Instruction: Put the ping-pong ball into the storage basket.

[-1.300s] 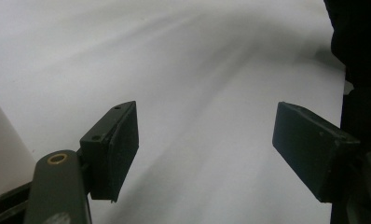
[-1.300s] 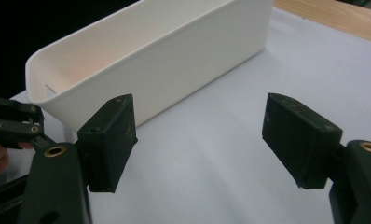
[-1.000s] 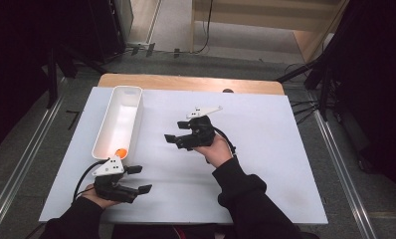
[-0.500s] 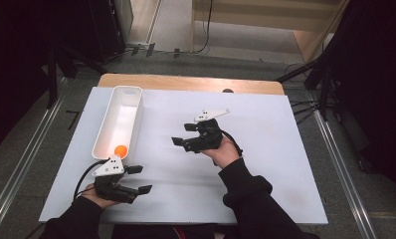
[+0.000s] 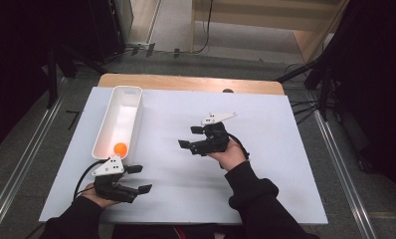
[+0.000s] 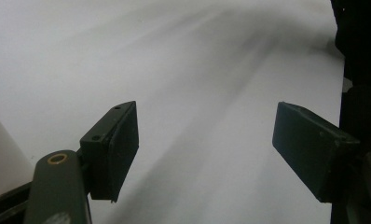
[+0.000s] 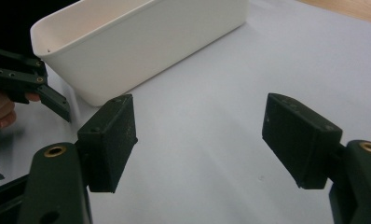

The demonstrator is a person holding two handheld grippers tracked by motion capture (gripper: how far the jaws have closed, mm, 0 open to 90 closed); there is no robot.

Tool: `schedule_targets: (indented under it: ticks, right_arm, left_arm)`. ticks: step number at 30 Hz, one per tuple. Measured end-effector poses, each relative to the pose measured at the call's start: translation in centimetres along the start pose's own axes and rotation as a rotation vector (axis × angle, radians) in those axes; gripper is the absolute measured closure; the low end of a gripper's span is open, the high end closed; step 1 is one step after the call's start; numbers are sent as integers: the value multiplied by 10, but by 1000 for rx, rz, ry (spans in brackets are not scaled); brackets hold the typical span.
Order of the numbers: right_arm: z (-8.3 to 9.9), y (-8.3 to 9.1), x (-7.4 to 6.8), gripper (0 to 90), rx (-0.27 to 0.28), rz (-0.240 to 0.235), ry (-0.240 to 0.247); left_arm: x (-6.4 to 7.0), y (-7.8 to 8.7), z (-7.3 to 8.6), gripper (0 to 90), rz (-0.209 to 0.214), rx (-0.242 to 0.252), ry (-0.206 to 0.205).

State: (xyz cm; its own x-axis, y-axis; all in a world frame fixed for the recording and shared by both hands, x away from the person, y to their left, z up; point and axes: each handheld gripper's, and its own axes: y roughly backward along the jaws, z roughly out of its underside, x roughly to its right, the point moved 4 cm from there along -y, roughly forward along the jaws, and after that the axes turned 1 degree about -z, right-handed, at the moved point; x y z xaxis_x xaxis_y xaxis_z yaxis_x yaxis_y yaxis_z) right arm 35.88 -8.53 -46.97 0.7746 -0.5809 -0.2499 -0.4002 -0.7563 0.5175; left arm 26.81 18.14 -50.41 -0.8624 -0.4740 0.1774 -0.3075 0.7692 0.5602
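Orange ball (image 5: 120, 148) at the near end of the long white tray (image 5: 129, 97), at roughly 10 o'clock on the white tabletop (image 5: 285, 149). Left gripper (image 5: 138, 179) low at 7 o'clock, just beside the tray's near end, fingers (image 6: 111, 149) spread wide over bare tabletop, holding nothing. Right gripper (image 5: 190, 137) near the centre, pointing toward 9 o'clock, well apart from the tray; fingers (image 7: 109, 140) likewise wide apart and holding nothing, with the tray's outer wall (image 7: 141, 51) ahead in the right gripper view.
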Motion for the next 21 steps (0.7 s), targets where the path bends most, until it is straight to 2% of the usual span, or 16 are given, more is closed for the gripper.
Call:
schedule_targets:
  ticks: [8,21]
  right_arm:
    - [5,7,-3,248,-7,9,27]
    - [20,23,2,249,-11,12,11]
  left_arm:
    - [0,0,0,231,1,3,-1]
    - [0,0,0,231,2,-1,-3]
